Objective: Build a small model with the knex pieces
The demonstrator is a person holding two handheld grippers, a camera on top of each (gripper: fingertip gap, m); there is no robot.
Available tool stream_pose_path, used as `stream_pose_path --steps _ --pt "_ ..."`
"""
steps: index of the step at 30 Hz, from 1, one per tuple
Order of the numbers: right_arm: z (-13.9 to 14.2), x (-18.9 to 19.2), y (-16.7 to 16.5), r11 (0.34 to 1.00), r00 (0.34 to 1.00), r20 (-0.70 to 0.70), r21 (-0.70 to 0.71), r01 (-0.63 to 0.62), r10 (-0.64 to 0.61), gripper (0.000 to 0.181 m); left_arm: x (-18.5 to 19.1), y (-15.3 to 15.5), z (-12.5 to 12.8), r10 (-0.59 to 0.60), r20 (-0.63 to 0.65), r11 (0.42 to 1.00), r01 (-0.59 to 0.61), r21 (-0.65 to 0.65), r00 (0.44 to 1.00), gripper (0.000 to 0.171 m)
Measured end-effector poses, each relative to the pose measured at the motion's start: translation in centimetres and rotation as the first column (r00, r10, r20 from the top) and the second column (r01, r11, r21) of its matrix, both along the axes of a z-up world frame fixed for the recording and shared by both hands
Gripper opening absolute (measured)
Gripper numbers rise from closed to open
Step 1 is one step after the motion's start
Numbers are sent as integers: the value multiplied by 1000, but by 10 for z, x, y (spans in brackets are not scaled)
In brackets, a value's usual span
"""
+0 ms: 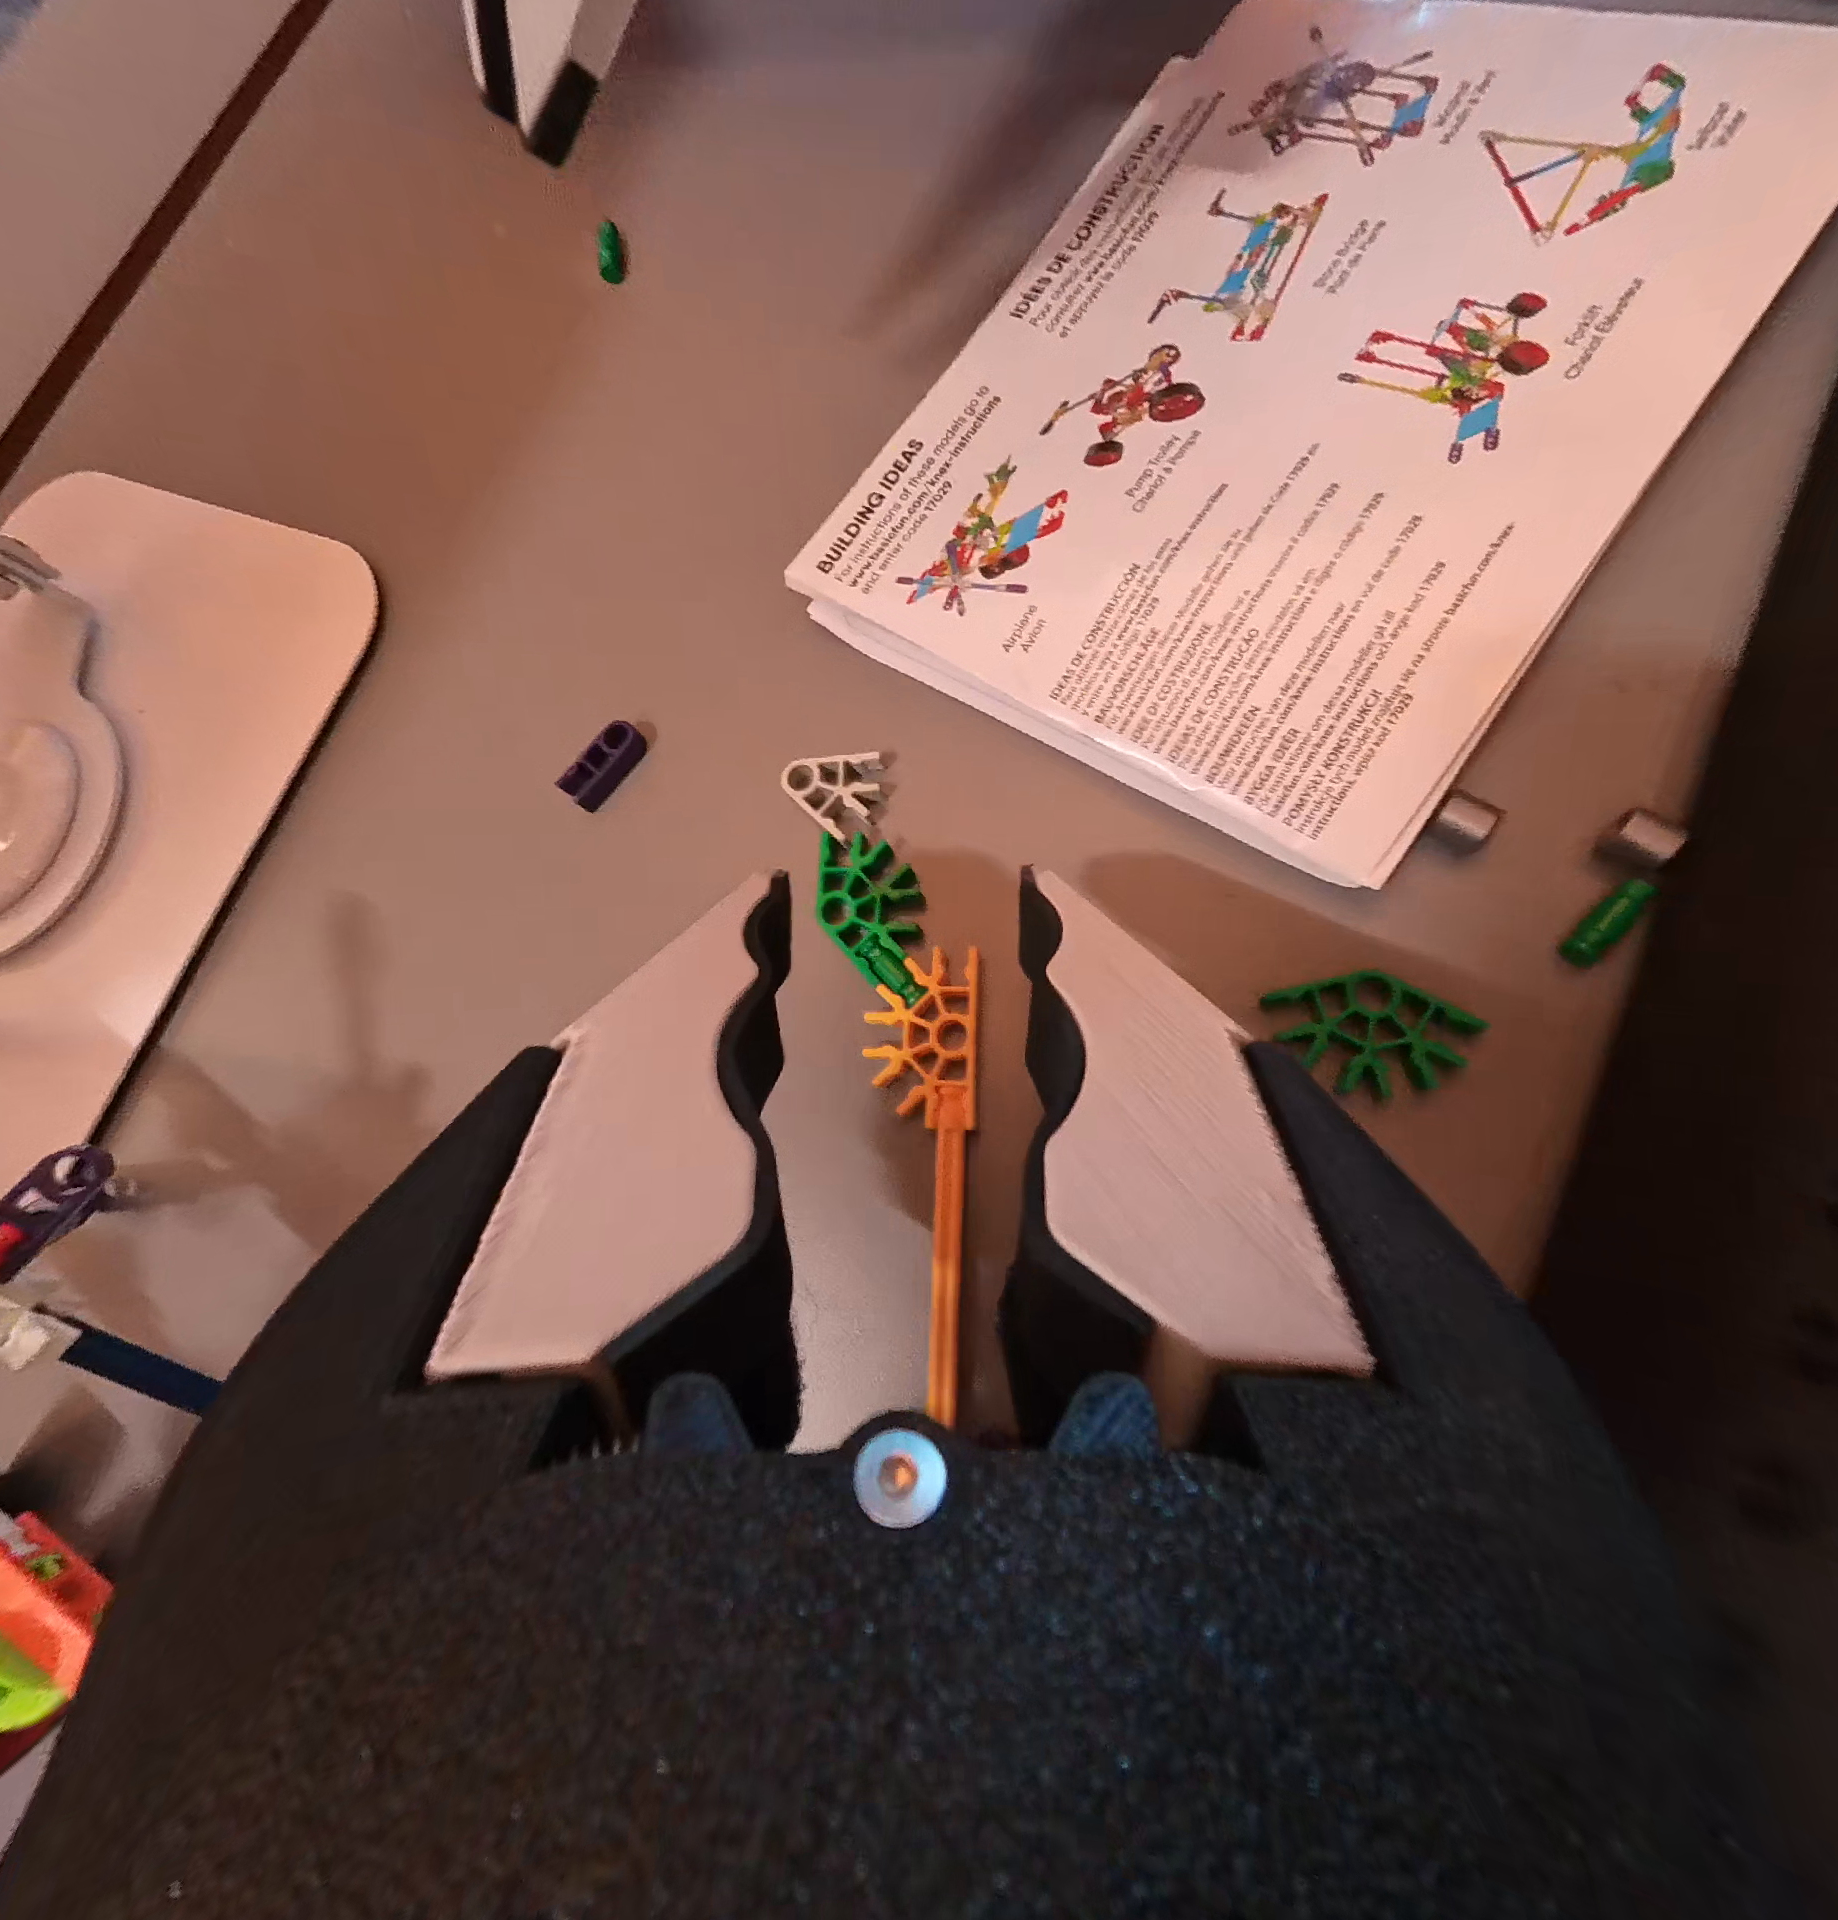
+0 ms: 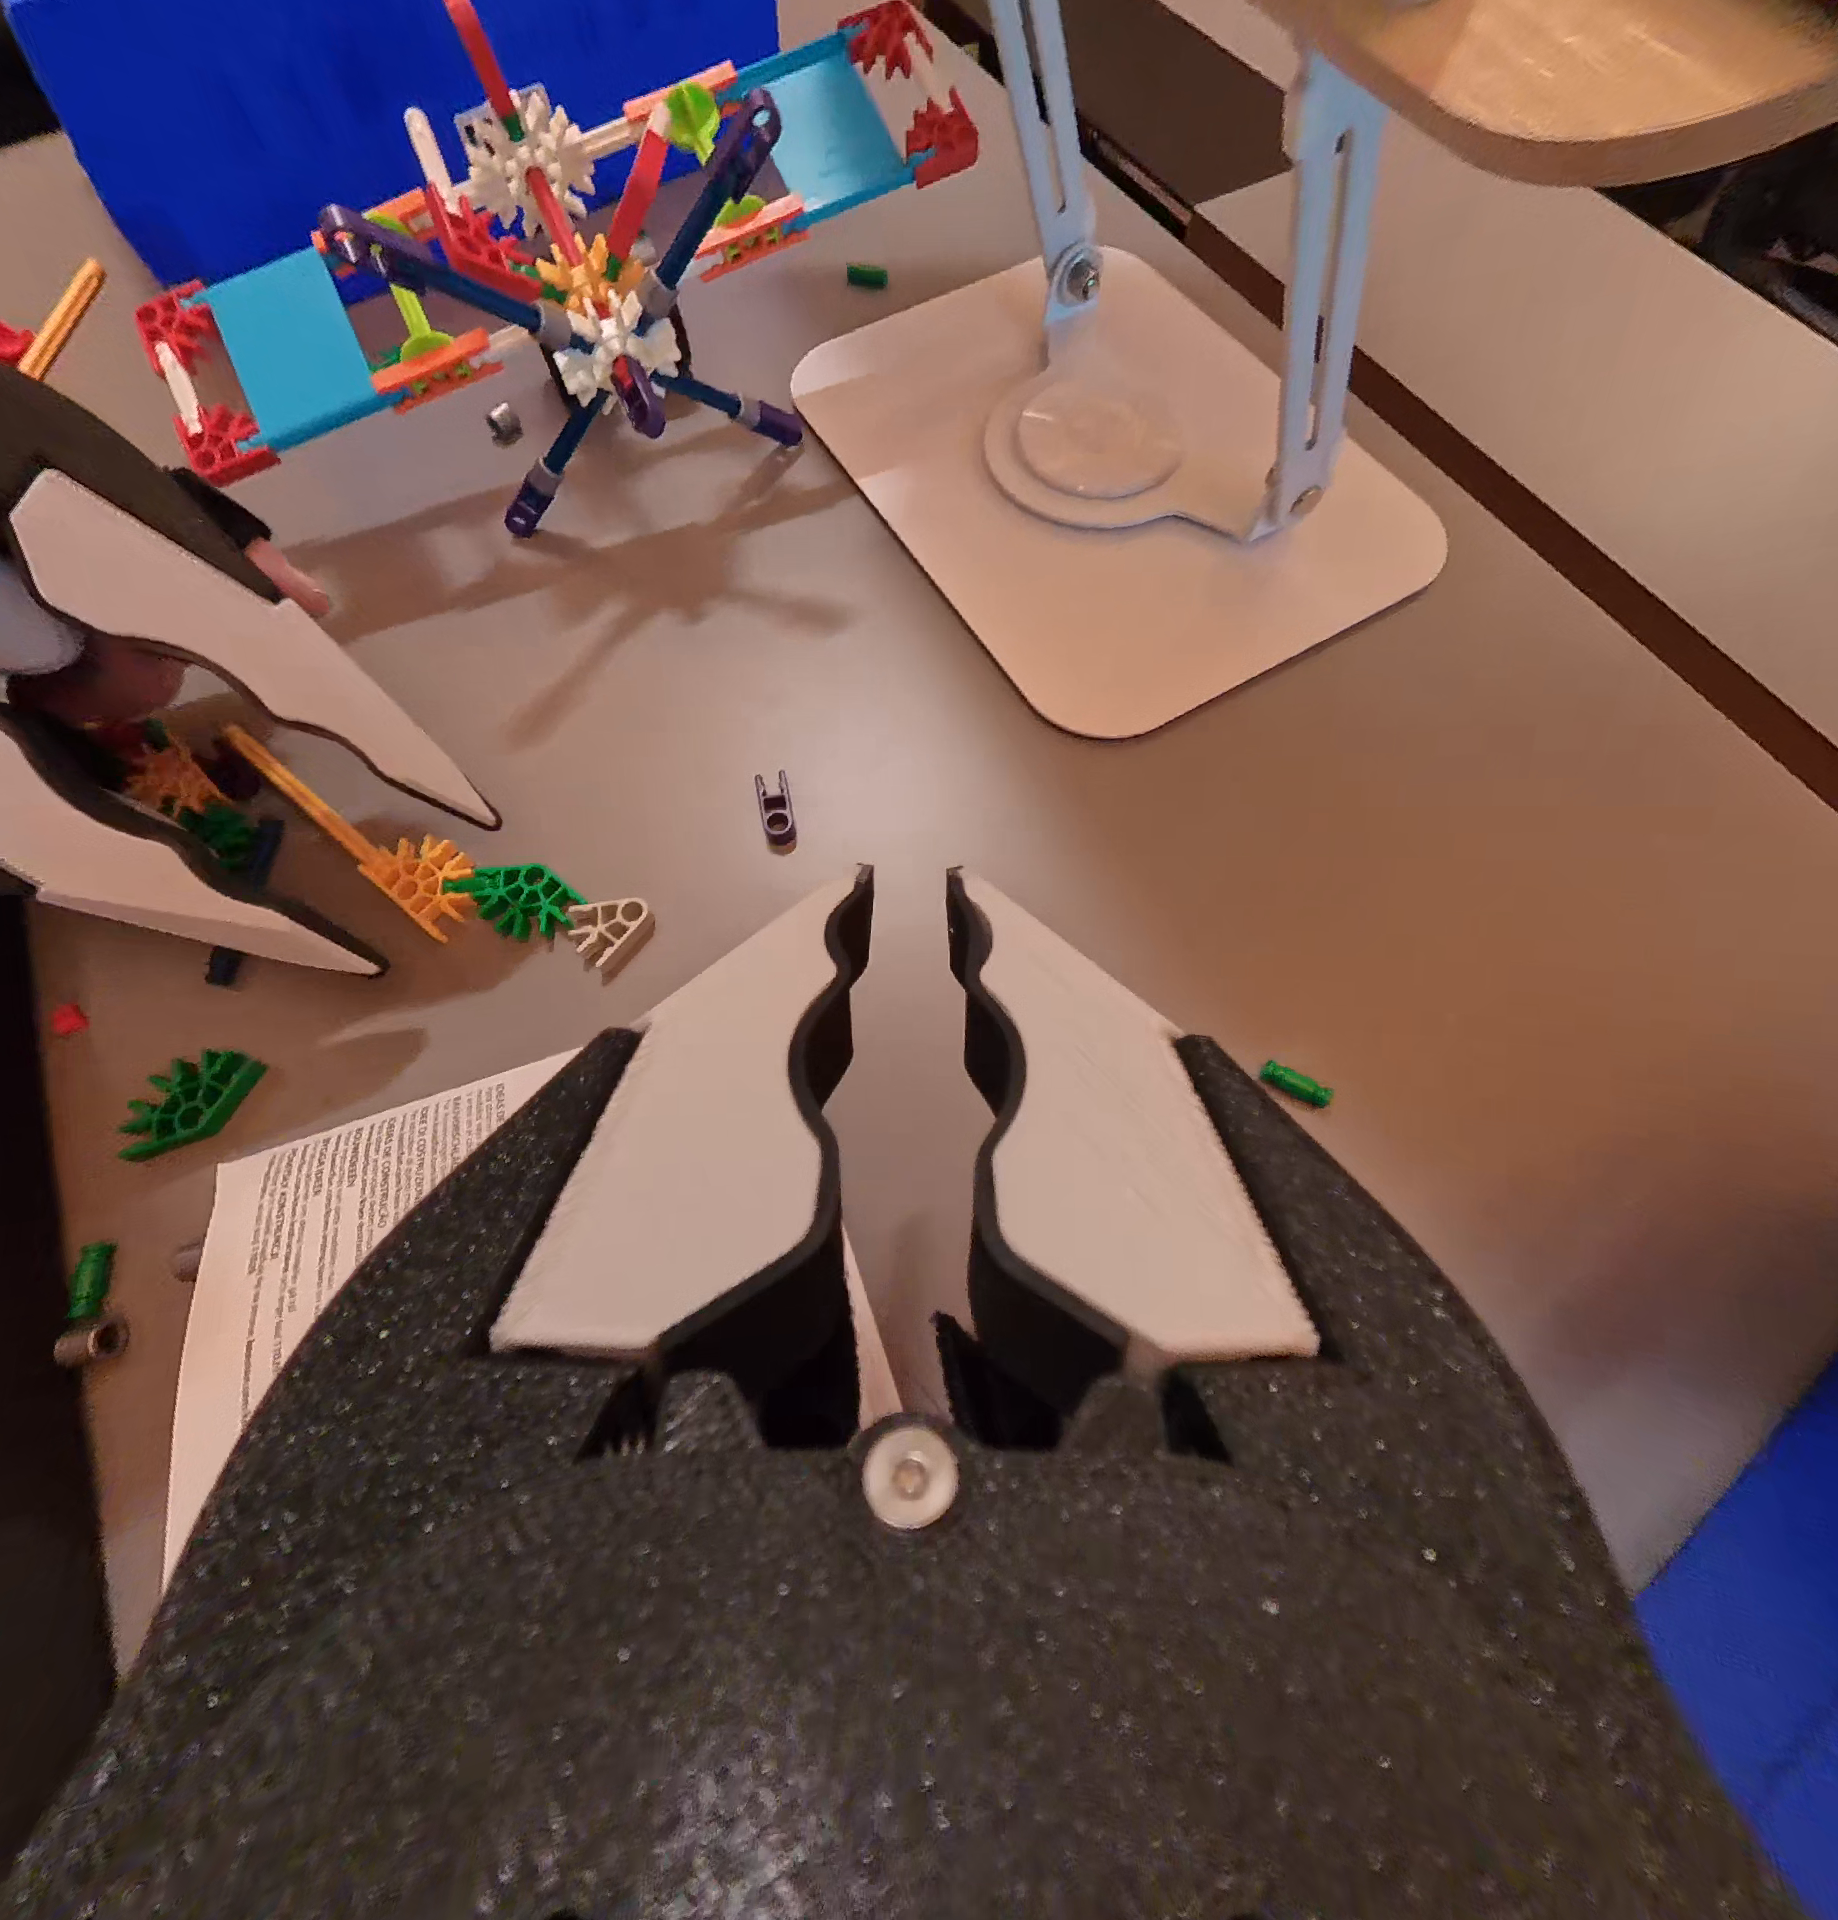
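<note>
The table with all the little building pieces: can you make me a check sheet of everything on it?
Surface: grey table, flat, mostly bare on the right.
Job's things: orange rod joined to orange connector, green connector and grey connector, lying in a chain.
Clutter: purple clip, loose green connector, instruction booklet, built toy model.
Grippers: left tool open, astride the orange rod; right tool open, empty, over bare table.
Cables: nothing seen.
Surroundings: white stand base, blue box.
</note>
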State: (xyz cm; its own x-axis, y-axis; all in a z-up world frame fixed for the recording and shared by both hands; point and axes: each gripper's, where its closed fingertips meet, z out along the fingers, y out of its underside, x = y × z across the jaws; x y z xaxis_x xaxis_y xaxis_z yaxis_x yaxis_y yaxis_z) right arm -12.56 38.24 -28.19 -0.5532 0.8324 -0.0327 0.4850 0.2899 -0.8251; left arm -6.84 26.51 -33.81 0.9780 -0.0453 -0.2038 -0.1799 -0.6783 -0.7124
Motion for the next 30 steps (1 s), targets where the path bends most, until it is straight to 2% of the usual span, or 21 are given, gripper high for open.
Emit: stream_pose_path --steps 5,30 --pt "-2 -3 4 1000 1000 6 -14 21 -21 14 -7 3 8 13 -33 998 -11 64 999 41" --pt "-12 -7 11 998 998 27 -11 55 -54 14 -8 3 0 9 8 998 -9 69 1000 39"
